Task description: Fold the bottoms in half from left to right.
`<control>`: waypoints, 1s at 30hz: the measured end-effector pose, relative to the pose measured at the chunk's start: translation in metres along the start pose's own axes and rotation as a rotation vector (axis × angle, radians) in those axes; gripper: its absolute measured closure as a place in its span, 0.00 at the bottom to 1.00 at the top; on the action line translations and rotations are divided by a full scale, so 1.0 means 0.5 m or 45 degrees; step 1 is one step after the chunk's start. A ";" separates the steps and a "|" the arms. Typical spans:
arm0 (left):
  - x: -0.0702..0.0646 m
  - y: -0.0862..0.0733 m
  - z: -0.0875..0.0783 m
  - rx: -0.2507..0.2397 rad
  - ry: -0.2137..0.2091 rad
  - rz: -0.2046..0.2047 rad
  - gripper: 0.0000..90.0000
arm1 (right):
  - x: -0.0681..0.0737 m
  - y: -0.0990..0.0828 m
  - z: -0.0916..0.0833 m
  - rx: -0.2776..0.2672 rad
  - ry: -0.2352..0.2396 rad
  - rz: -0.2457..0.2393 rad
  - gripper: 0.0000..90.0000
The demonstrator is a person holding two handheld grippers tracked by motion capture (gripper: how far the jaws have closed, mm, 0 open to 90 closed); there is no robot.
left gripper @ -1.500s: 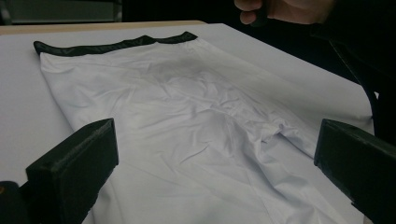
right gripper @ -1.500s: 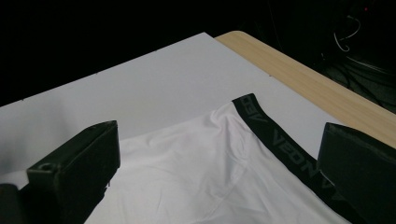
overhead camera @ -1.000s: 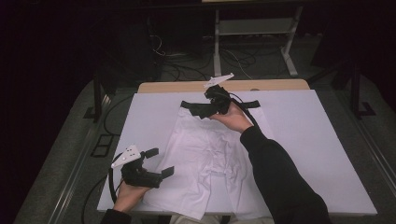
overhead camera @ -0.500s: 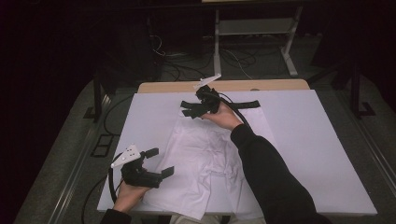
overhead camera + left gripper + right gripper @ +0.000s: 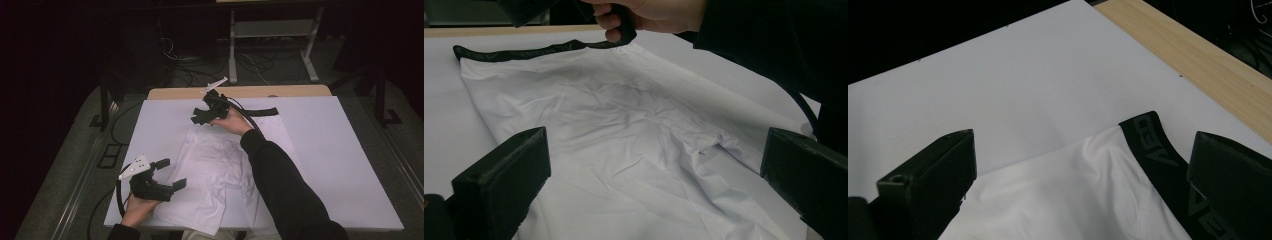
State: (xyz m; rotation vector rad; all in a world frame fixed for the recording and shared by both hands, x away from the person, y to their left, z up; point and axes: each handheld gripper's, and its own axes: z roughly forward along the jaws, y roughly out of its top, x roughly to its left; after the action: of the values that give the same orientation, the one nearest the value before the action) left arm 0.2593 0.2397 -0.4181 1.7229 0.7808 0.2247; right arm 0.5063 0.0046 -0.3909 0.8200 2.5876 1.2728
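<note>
Your right gripper (image 5: 201,116) hovers with jaws spread over the far left corner of the white shorts (image 5: 220,170), where the black waistband (image 5: 1154,145) ends. The garment lies rumpled in the middle of the white surface (image 5: 345,150), waistband at the far edge. Come down so one jaw slides under the band and pinch the band itself, not just the thin cloth. Your left gripper (image 5: 170,175), also spread, waits at the near left; bring it to the near hem before you pull anything taut.
</note>
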 end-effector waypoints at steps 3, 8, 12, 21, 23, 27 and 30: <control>0.000 0.000 0.000 0.003 0.000 0.003 0.00 | -0.003 0.003 0.012 0.009 -0.004 -0.005 0.00; -0.001 0.000 -0.001 0.000 -0.001 0.002 0.00 | -0.011 0.009 0.031 0.019 -0.004 0.005 0.00; 0.000 0.000 0.000 0.003 -0.004 0.003 0.00 | -0.018 0.013 0.048 0.041 0.000 0.028 0.00; -0.001 0.000 0.000 0.002 -0.008 0.004 0.00 | -0.028 0.017 0.089 0.074 -0.027 0.054 0.00; -0.001 0.000 0.000 0.001 -0.008 0.004 0.00 | -0.031 0.018 0.096 0.071 -0.031 0.065 0.03; -0.001 0.000 0.000 0.003 -0.010 0.006 0.00 | -0.032 0.018 0.106 0.037 -0.057 0.072 0.11; -0.002 0.000 0.001 0.004 -0.011 0.005 0.00 | -0.035 0.020 0.114 0.051 -0.083 0.089 0.15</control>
State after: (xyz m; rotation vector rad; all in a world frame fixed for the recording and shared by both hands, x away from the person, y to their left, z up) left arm 0.2589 0.2390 -0.4178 1.7275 0.7716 0.2189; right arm 0.5454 0.0397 -0.4211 0.9510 2.5617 1.1948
